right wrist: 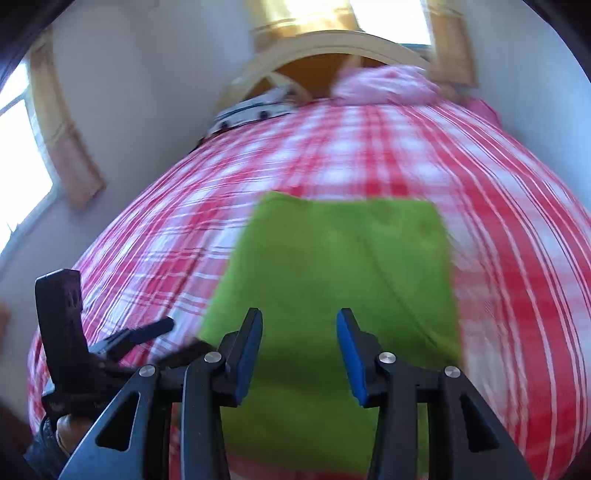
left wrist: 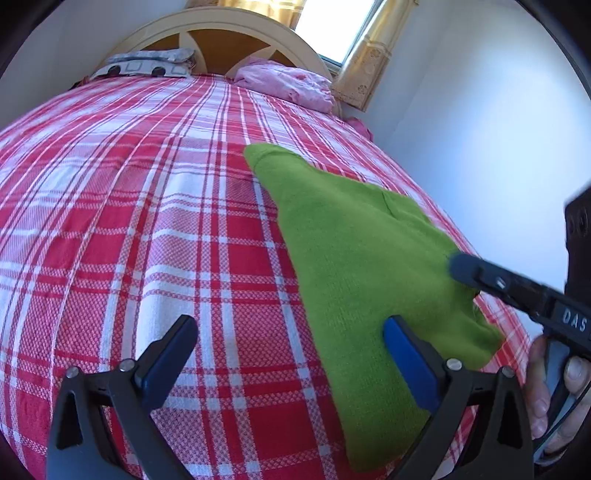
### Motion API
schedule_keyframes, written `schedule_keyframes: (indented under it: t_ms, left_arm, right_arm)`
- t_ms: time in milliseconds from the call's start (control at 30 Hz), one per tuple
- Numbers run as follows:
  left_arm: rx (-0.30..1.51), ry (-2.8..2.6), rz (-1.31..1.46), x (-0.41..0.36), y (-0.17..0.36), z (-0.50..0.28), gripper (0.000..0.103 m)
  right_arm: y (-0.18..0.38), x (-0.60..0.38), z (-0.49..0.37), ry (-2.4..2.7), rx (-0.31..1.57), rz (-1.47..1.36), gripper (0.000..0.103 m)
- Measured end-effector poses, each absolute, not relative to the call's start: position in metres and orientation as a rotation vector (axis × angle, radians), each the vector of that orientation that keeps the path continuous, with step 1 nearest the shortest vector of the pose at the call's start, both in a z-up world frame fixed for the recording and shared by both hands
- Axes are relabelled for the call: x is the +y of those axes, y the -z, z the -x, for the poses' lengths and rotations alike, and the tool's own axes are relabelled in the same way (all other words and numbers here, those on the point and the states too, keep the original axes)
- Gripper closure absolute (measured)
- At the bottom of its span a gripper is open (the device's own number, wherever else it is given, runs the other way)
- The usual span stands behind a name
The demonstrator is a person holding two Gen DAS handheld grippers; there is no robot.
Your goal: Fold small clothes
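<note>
Soft green knitted cloth (right wrist: pixel 332 266), folded flat, lying on the red-and-white checked bedspread (left wrist: pixel 129 221), well short of the pink pillow (left wrist: pixel 284 83). Looks light, limp, a bit fuzzy, not slippery; best pinched at a near corner or edge. Left claw (left wrist: pixel 291 354) gaping wide, empty, one finger over the cloth's near edge. Right claw (right wrist: pixel 299 354) half open, empty, cloth straight ahead beneath it.

Red plaid bedspread (left wrist: pixel 147 221), pink pillow (left wrist: pixel 288 86), patterned pillow (left wrist: pixel 147 64), arched headboard (left wrist: pixel 221 26), gold curtains (left wrist: pixel 373 55)
</note>
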State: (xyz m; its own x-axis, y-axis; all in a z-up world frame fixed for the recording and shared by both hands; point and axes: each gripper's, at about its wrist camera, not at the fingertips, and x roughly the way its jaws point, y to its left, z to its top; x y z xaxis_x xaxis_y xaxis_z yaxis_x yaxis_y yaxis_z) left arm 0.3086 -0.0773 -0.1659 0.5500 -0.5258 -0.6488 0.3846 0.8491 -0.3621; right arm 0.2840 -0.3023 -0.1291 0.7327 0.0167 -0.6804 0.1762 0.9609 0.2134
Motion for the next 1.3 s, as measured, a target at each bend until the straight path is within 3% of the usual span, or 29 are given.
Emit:
schedule_keyframes:
  t_ms: [233, 433, 633, 833, 1033, 1300]
  left_arm:
    - [0.84, 0.518, 0.202, -0.075, 0.168, -0.311, 0.0]
    - [0.86, 0.53, 0.224, -0.072, 0.173, -0.315, 0.0]
    - [0.861, 0.532, 0.222, -0.072, 0.173, -0.314, 0.0]
    - [0.873, 0.522, 0.2, -0.077, 0.175, -0.316, 0.0]
    - [0.869, 0.518, 0.155, -0.083, 0.171, -0.315, 0.0]
    - [0.805, 0.54, 0.089, -0.098, 0.149, -0.324, 0.0]
  right_arm:
    - [0.17, -0.294, -0.361, 0.103, 0.951, -0.208, 0.06]
    - [0.167, -0.29, -0.355, 0.124, 0.924, -0.173, 0.06]
    - [0.148, -0.278, -0.294, 0.137, 0.804, -0.169, 0.06]
    - [0.185, -0.264, -0.253, 0.127, 0.868, -0.111, 0.059]
    - [0.176, -0.272, -0.234, 0.1, 0.827, -0.134, 0.059]
    - [0.127, -0.357, -0.203, 0.173, 0.625, -0.275, 0.043]
